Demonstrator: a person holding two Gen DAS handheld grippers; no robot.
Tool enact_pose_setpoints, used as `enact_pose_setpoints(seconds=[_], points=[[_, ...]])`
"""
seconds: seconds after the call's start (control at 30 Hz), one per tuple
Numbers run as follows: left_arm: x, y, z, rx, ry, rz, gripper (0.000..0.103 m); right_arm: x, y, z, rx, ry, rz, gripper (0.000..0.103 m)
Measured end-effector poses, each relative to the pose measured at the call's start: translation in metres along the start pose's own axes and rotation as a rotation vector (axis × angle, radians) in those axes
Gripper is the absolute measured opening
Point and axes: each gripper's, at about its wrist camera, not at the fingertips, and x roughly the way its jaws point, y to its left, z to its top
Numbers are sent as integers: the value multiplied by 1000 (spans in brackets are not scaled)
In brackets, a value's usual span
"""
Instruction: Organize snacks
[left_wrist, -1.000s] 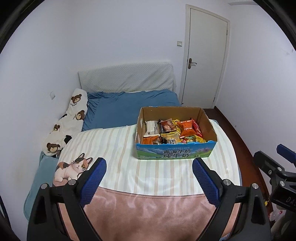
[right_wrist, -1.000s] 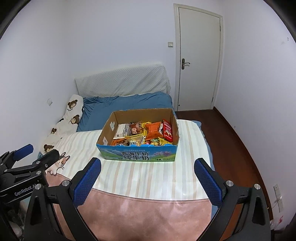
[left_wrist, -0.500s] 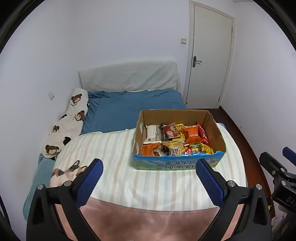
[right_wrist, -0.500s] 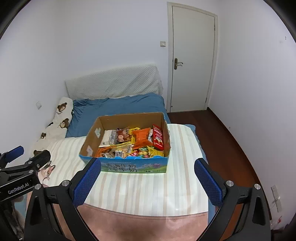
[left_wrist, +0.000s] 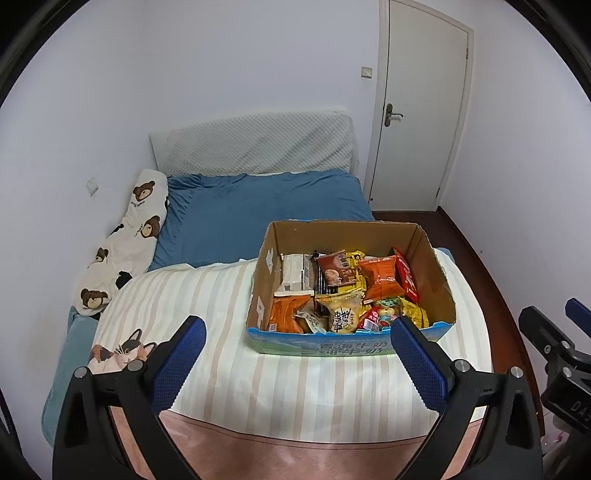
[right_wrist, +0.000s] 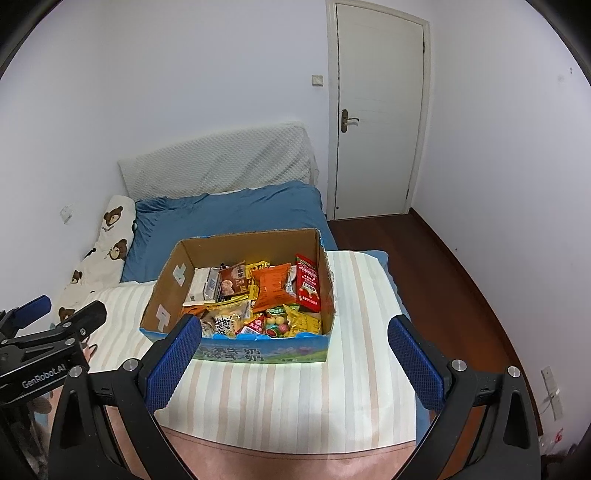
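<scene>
A: Since a second ago both grippers have come in towards the cardboard box (left_wrist: 266, 273), which now fills more of each view, its printed blue front edge nearly level with the fingertips.

B: And the jaws?

A: The left gripper (left_wrist: 297, 328) has just been opening and now stands wide, with nothing between its blue pads (left_wrist: 177, 363). The right gripper (right_wrist: 295, 328) is wide apart too, and holds nothing.

B: Where is the box relative to them?

A: Just ahead of both, on the striped blanket (left_wrist: 303, 387). From the left gripper it lies ahead and to the right, its front corner behind the right fingertip. From the right gripper it lies ahead and to the left, behind the left fingertip.

B: What is inside?

A: Snack packets (right_wrist: 255, 302) heaped together: an orange bag (right_wrist: 271, 286), a red packet (right_wrist: 308, 282) standing against the right wall, a white pack (right_wrist: 205, 286) on the left, yellow wrappers and round sweets at the front.

B: Anything else nearby?

A: A blue sheet (left_wrist: 258, 214) beyond the box, a bear-print pillow (left_wrist: 125, 240) far left, and a closed white door (right_wrist: 376, 110) behind. In the right view, the left gripper shows at the left edge.
</scene>
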Motion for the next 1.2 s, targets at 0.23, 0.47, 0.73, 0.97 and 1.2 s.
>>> enact_pose_setpoints(seconds=[0.23, 0.47, 0.73, 0.97, 1.2], points=[[3, 0, 0, -1, 5, -7, 103, 2, 0, -2, 4, 0, -9, 103], [3, 1, -1, -1, 2, 0, 103, 1, 2, -4, 0, -4, -13, 103], [4, 1, -5, 0, 2, 1, 103, -3, 4, -4, -10, -6, -23, 103], [0, -2, -7, 5, -5, 1, 103, -7, 5, -3, -13, -14, -30, 103], [-3, -5, -8, 4, -5, -4, 103, -10, 4, -5, -13, -16, -35, 103]])
